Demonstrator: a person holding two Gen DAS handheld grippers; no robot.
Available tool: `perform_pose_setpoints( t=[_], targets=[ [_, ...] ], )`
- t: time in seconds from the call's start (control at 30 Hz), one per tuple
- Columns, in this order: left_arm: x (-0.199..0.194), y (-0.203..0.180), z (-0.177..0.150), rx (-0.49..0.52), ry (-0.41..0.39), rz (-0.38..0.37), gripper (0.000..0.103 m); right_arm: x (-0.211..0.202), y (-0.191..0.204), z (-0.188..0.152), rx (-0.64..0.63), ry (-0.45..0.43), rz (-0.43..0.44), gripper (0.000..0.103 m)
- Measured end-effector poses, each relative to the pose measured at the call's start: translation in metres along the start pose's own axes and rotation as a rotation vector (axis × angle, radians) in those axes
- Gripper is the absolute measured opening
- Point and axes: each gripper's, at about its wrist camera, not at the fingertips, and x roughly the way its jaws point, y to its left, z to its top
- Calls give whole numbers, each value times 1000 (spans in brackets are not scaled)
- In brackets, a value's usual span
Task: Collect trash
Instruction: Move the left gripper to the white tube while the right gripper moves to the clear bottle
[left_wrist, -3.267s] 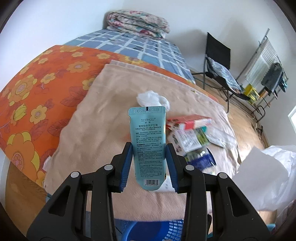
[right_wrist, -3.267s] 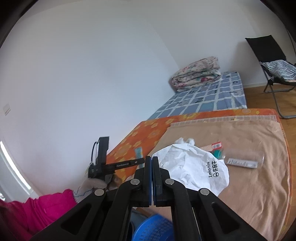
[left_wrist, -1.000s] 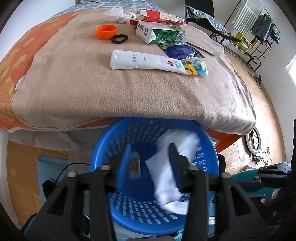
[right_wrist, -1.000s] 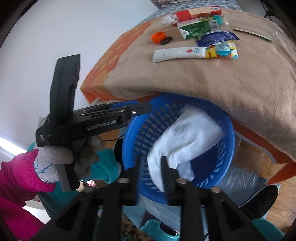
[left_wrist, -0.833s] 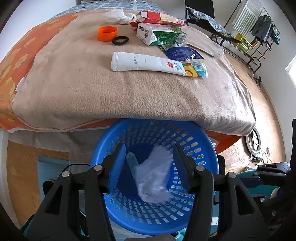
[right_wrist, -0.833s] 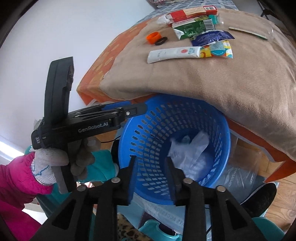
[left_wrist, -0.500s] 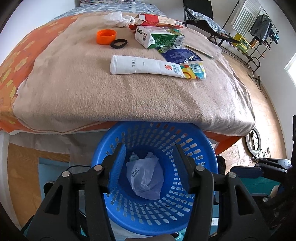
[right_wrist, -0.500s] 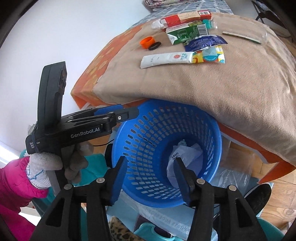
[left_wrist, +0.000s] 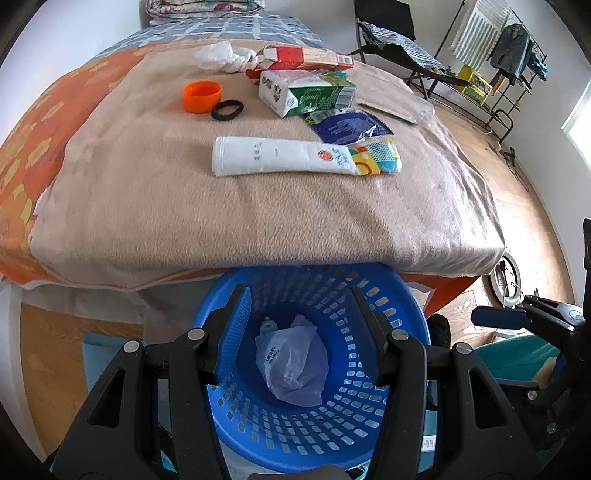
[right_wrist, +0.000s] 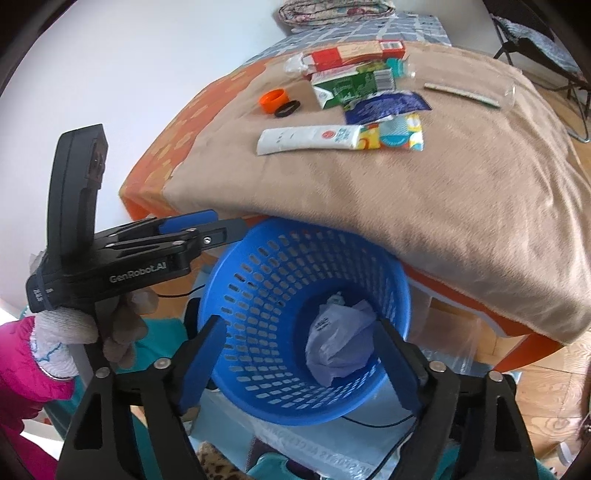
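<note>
On the bed, a tan blanket covers the near end and carries most of the trash, while below its front edge stands a blue perforated basket whose rim tucks partly under the blanket's overhang. Inside the basket lies a crumpled white plastic bag, and just beside it at the far side of the bottom sits the end of a small teal tube.

Both tongs hang above the basket, each with its blue-padded jaws spread wide and nothing between them: the left tongs frame the bag from directly above, and the right tongs look down into the basket from its right side. In the right wrist view a gloved hand grips the handle of the left tongs.

On the blanket, a long white tube with a colourful end lies crosswise nearest the basket. Behind it are a dark blue wrapper, a green and white carton, and a red and tan box farther back. To the left, an orange cap sits with a black ring touching its right side. A white crumpled wad lies near the far end of the blanket.
</note>
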Motion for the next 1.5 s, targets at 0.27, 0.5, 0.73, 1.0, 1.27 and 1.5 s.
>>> perform_pose_setpoints(
  t=[0.27,0.5,0.73,1.0,1.27,1.5],
  targets=[
    [-10,-4,30,57,-38,-18,54,-11,-7,17,-8,-26,-31,85],
    [-11,0,58,54,-45,-82,55,-29,-26,41,35,-96,-59,85],
    [2,6,89,82,-37,-85,55,-48,-37,68,-52,-185,-150,85],
    [22,4,122,135,-12,-160,55,-58,-68,111,-154,-247,-241,85],
    [56,7,148,131,62,-198,55,-54,-109,156,-110,-256,-215,85],
    [67,-10,153,271,123,-227,75,-36,-128,198,-200,-245,-276,85]
  ],
)
